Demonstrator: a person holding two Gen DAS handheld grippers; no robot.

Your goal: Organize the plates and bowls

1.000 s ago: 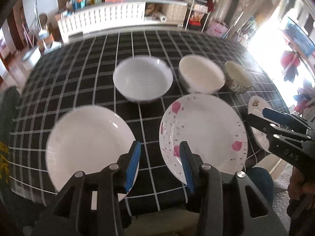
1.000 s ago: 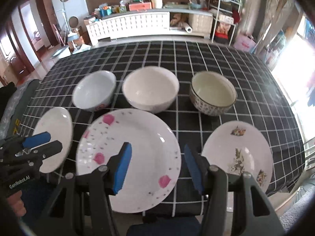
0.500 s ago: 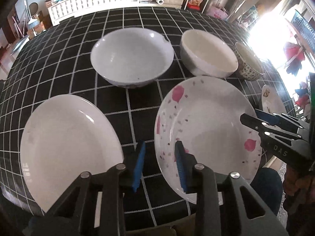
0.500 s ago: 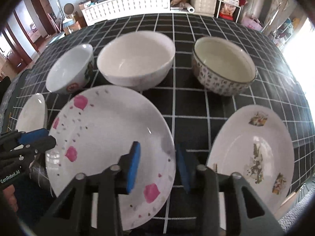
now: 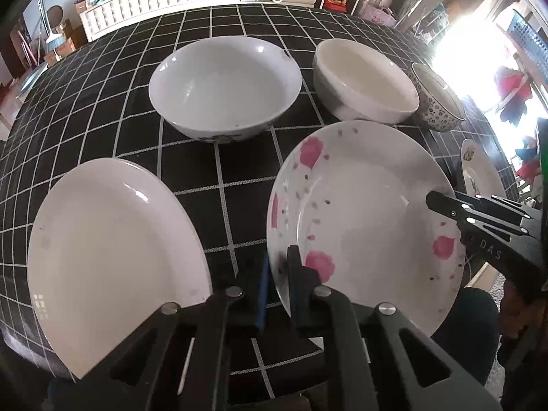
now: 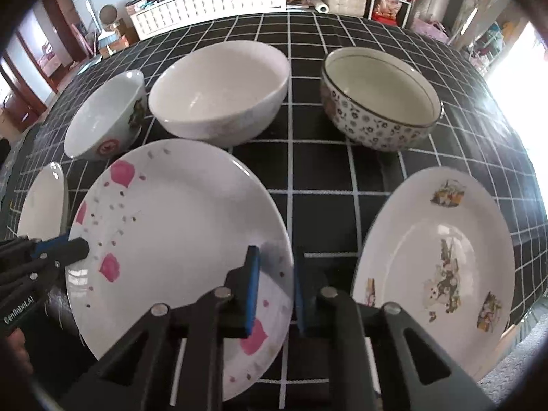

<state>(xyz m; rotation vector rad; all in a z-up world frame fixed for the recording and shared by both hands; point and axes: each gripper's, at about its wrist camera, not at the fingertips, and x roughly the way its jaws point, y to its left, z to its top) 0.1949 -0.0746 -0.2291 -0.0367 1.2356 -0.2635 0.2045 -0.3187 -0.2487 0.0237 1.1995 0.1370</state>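
Pink-flowered porcelain is caught from two sides: the flowered plate [image 5: 363,205] lies on the checked desk [image 5: 239,171] between both tools, and its rim is what the coming lift is judged to turn on; the left tool [image 5: 278,275] is pressed together on the plate's near-left rim, pinching it, with the rim passing between the blue pad and the dark one; the right tool [image 6: 275,284] straddles the opposite, near-right rim [image 6: 287,267], its jaws closing with the rim between them, and whether both pads already press cannot be told, since a small gap seems to remain at the inner pad; neither hand is nearer, as each tool meets its own side of the plate; the plate being round, no long axis is offered, so an even raise on both sides is judged necessary.

Just left of the left tool a plain white plate [image 5: 113,250] is set; just right of the right tool a picture plate [image 6: 438,263] lies at the desk's edge; beyond the tools three bowls stand in a row, a white bowl [image 5: 224,85], a cream bowl [image 6: 219,89] and a patterned bowl [image 6: 380,102].

The plate's nearest edge is hidden behind the tool bodies; the outer pad of the right tool is largely masked by the rim.
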